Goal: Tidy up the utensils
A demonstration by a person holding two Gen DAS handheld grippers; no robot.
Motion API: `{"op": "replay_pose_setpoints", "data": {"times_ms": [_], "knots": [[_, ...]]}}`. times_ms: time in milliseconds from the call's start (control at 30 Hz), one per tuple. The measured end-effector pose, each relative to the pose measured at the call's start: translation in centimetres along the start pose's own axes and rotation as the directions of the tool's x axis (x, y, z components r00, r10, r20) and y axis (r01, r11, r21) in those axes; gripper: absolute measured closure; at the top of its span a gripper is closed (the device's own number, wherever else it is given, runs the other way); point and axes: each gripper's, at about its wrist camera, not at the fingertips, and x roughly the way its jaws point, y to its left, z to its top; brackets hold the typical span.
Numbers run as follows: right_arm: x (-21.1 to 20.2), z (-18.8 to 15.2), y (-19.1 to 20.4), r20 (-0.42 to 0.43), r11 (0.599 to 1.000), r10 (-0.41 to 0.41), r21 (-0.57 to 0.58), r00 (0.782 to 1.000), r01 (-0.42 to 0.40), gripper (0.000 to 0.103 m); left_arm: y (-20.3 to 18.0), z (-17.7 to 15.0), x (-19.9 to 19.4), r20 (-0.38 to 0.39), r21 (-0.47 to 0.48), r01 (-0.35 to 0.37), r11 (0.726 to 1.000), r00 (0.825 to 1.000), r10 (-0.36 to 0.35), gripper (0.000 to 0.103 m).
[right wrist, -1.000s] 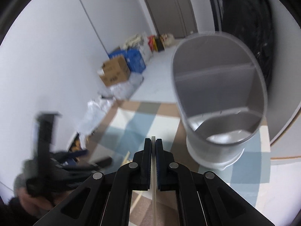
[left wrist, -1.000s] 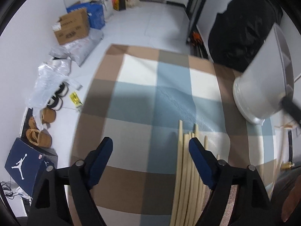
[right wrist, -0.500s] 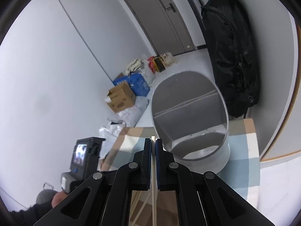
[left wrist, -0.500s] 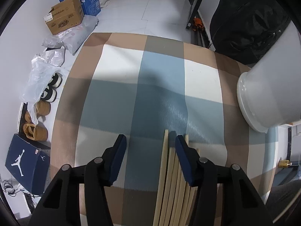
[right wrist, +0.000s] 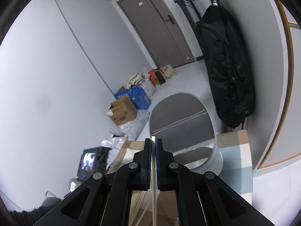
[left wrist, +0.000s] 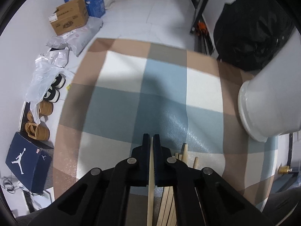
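The checked mat [left wrist: 165,86] in tan, blue and white covers most of the floor, and on its far right edge stands the grey utensil holder [right wrist: 181,130], an oval tub with a divider wall across its inside. In the right wrist view the holder's open mouth lies just ahead of the tips and a little to their right, lower than them; in the left wrist view only its outer wall shows, off to the right, well apart from the tips. So the right hand is the nearer one to the holder. The loose chopsticks [left wrist: 185,155] lie bunched on the mat just right of the left gripper [left wrist: 151,141], their long axes running toward the camera. The left gripper's jaws have just been closing and are now clenched on one wooden chopstick [left wrist: 150,192], which runs back along the fingers. The right gripper [right wrist: 153,146] is clamped on a pale chopstick [right wrist: 153,179], its tip poking just past the pads toward the holder.
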Motion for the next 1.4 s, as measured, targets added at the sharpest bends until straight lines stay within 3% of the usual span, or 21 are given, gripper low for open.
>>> {"op": "replay_pose_setpoints", "data": {"times_ms": [200, 333, 467, 567, 667, 867, 933, 967, 1100, 1400], "knots": [[-0.2, 0.0, -0.3, 0.02, 1.0, -0.021, 0.007, 1.0, 0.021, 0.099, 0.4, -0.1, -2.6, 0.1, -0.012, 0.013, 1.0, 0.995, -0.012, 0.103], [-0.3, -0.2, -0.4, 0.023, 0.999, -0.019, 0.03, 1.0, 0.019, 0.099, 0.6, 0.0, -0.9, 0.011, -0.019, 0.074, 0.997, 0.997, -0.074, 0.103], [-0.6, -0.4, 0.0, 0.032, 1.0, -0.02, 0.021, 0.999, 0.019, 0.099, -0.1, -0.3, 0.6, -0.058, -0.006, 0.06, 0.998, 0.996, -0.061, 0.099], [-0.8, -0.5, 0.2, 0.039, 1.0, -0.019, 0.003, 0.999, 0.019, 0.099, -0.9, -0.3, 1.2, -0.061, 0.038, 0.007, 0.999, 0.998, -0.005, 0.083], [-0.8, -0.6, 0.3, 0.037, 1.0, -0.023, -0.008, 0.999, 0.023, 0.099, -1.4, -0.1, 1.6, -0.049, 0.064, -0.027, 0.998, 0.998, 0.03, 0.082], [-0.7, -0.5, 0.1, 0.029, 1.0, -0.018, -0.001, 0.999, 0.018, 0.099, -1.6, 0.0, 1.8, -0.022, 0.074, -0.064, 0.995, 0.998, 0.066, 0.082], [-0.7, -0.5, 0.2, 0.03, 1.0, -0.019, 0.001, 0.999, 0.019, 0.099, -1.1, 0.0, 1.6, -0.014, 0.072, -0.064, 0.995, 0.998, 0.065, 0.091], [-0.7, -0.4, 0.2, 0.032, 1.0, -0.018, 0.003, 0.999, 0.018, 0.099, -0.8, 0.0, 1.6, -0.014, 0.065, -0.047, 0.997, 0.999, 0.048, 0.103], [-0.7, -0.4, 0.1, 0.029, 1.0, -0.019, 0.008, 0.999, 0.019, 0.099, 0.3, -0.2, 1.2, 0.002, 0.0, -0.026, 1.0, 1.0, 0.026, 0.103], [-0.9, -0.8, 0.9, 0.028, 0.999, -0.024, -0.029, 0.999, 0.024, 0.099, 1.5, -0.6, -2.9, 0.166, -0.064, 0.023, 0.998, 0.986, -0.012, 0.103]]}}
